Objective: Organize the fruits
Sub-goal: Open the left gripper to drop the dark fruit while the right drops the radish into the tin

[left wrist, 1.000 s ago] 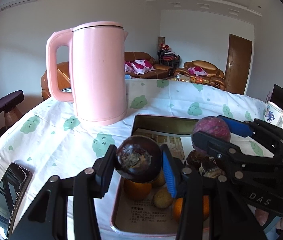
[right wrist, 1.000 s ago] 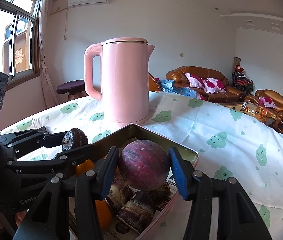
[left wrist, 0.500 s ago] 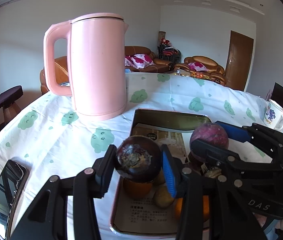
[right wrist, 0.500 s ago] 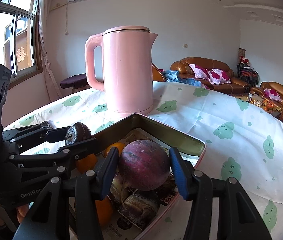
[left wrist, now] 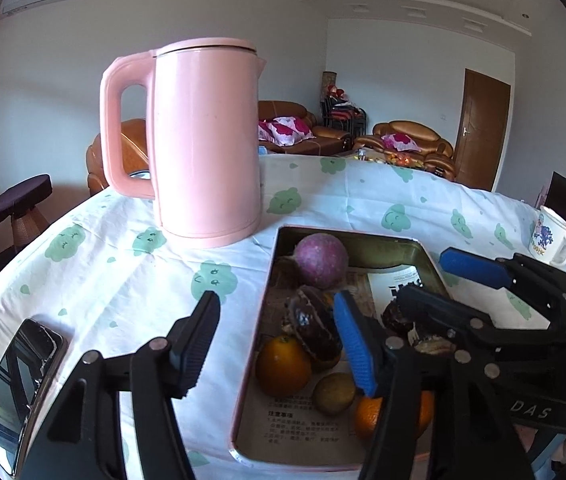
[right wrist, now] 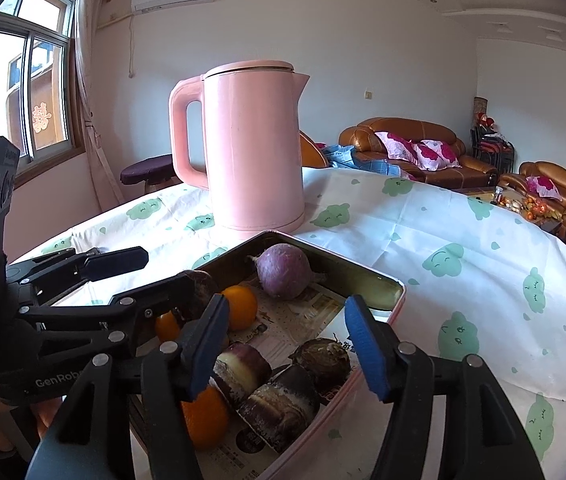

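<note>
Sunlit living-room furniture sits behind a table draped in a white cloth with green cloud faces (left wrist: pixel 115 280), and from left to right it carries a phone (left wrist: pixel 19 384) at the near edge, a tall pink kettle (left wrist: pixel 203 140), and a pink-rimmed tin tray (left wrist: pixel 251 360) lined with newspaper. The left gripper (left wrist: pixel 279 332) hangs low over the tray's left wall; its jaws have just been opening and now stand apart with nothing clamped, the dark brown fruit (left wrist: pixel 315 332) lying just inside the blue pad. The purple round fruit (right wrist: pixel 283 270) rests at the far end of the tray, close to the wall. The right gripper (right wrist: pixel 287 338) points downward over the tray's near right part; its jaws have likewise just been opening, and they stand wide and empty above the cut dark pieces (right wrist: pixel 279 396). The risk, as I judge it, is rolling: the purple fruit and the oranges (left wrist: pixel 283 364) are round and loose, so a finger dragged through the tray on withdrawal could knock them about. The two grippers also sit close together and could clash.
</note>
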`<state>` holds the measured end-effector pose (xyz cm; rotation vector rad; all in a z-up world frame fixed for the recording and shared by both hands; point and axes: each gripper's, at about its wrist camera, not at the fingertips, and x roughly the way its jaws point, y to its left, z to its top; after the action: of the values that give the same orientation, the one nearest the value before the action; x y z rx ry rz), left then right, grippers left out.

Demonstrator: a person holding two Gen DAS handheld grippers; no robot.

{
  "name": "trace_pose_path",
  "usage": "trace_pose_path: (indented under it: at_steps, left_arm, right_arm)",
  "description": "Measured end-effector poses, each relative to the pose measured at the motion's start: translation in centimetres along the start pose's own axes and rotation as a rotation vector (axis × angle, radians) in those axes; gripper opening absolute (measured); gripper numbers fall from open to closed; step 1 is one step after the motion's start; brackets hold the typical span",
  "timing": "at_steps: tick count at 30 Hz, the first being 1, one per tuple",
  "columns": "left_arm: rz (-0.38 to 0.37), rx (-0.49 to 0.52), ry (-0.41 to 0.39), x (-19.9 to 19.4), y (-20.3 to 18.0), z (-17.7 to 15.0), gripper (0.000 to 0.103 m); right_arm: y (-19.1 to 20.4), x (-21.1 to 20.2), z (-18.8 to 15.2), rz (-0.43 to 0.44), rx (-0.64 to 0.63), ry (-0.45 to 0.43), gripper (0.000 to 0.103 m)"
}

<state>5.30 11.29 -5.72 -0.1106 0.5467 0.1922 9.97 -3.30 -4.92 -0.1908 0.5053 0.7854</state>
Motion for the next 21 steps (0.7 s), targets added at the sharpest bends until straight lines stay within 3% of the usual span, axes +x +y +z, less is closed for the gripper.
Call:
trace_pose_path:
  at_steps: [7,16,21]
  left_arm:
    - [0.029,-0.004,-0.047,-0.9,0.1,0.0,0.081]
    - [0.044,-0.02,-0.149,-3.5,0.2,0.3,0.102]
    - [0.032,0.003,-0.168,-4.2,-0.5,0.4,0.103]
  right_arm:
    - [0.1,-1.1,-0.2,-0.051,-0.013,-0.029,0.068]
    - [0.5,-5.1,0.1,-0.189,-0.048,-0.171,0.078]
    - [0.2,-6.3,0.1,-0.208,-0.04,-0.19,0.078]
